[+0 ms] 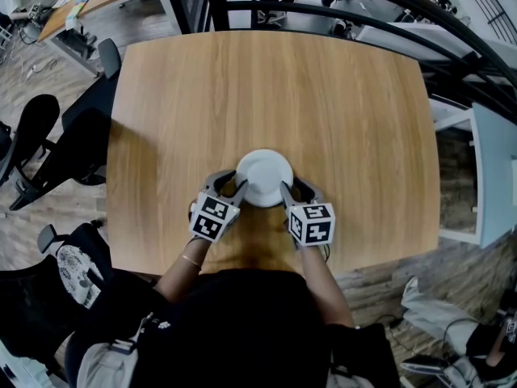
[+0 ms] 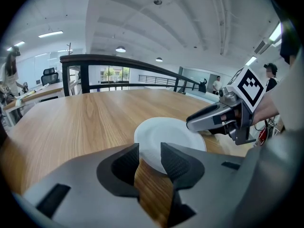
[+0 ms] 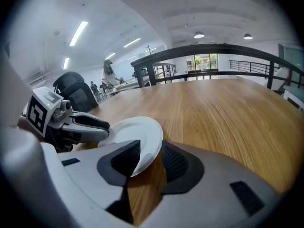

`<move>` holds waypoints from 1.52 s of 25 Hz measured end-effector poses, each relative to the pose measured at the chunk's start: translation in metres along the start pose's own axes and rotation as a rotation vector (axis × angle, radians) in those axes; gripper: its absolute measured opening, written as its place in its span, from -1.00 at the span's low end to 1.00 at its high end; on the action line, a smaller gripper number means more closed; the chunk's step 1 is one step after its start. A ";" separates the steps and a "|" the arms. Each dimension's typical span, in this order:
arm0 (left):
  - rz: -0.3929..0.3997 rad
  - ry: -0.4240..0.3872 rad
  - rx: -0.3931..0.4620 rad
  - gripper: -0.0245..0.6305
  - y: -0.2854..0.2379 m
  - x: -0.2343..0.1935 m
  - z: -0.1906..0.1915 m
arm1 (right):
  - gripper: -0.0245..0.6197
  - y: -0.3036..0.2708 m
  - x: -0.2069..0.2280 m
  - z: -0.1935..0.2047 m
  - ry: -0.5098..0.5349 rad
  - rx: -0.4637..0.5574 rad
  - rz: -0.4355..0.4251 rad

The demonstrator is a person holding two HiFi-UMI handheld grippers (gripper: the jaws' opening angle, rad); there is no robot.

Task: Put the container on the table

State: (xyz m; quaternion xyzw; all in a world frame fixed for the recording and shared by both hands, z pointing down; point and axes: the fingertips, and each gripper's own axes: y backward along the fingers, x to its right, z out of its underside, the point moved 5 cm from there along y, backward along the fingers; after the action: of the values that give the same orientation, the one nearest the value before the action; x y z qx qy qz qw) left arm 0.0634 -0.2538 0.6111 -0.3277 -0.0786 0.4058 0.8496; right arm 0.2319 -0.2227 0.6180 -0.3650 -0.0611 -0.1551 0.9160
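— Where do we have the white plate point(image 1: 264, 176) now?
— It seems to rest on the desk point(image 1: 339, 95), close to the middle of the near edge. Our left gripper point(image 2: 149, 151) and right gripper point(image 3: 151, 148) stand at its two sides. Both have their jaws apart, with the rim in the gap but not pressed.
— What could go wrong?
— If we draw back unevenly, one jaw may catch the rim and drag the plate toward the near edge.
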 end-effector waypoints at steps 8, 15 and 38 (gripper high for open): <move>0.007 0.035 0.023 -0.53 0.004 -0.003 -0.003 | -0.48 0.004 -0.003 -0.006 0.000 0.016 -0.010; -0.029 0.066 0.094 -0.54 0.024 -0.010 -0.018 | -0.71 0.016 -0.011 -0.018 0.009 0.082 -0.024; -0.038 -0.045 0.230 -0.82 0.067 0.029 -0.057 | -0.82 0.068 -0.036 -0.062 -0.008 0.314 -0.065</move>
State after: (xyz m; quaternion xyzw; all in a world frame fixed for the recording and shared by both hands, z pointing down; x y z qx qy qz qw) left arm 0.0620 -0.2299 0.5216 -0.2174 -0.0568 0.4034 0.8870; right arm 0.2199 -0.2099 0.5211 -0.2158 -0.0998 -0.1716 0.9560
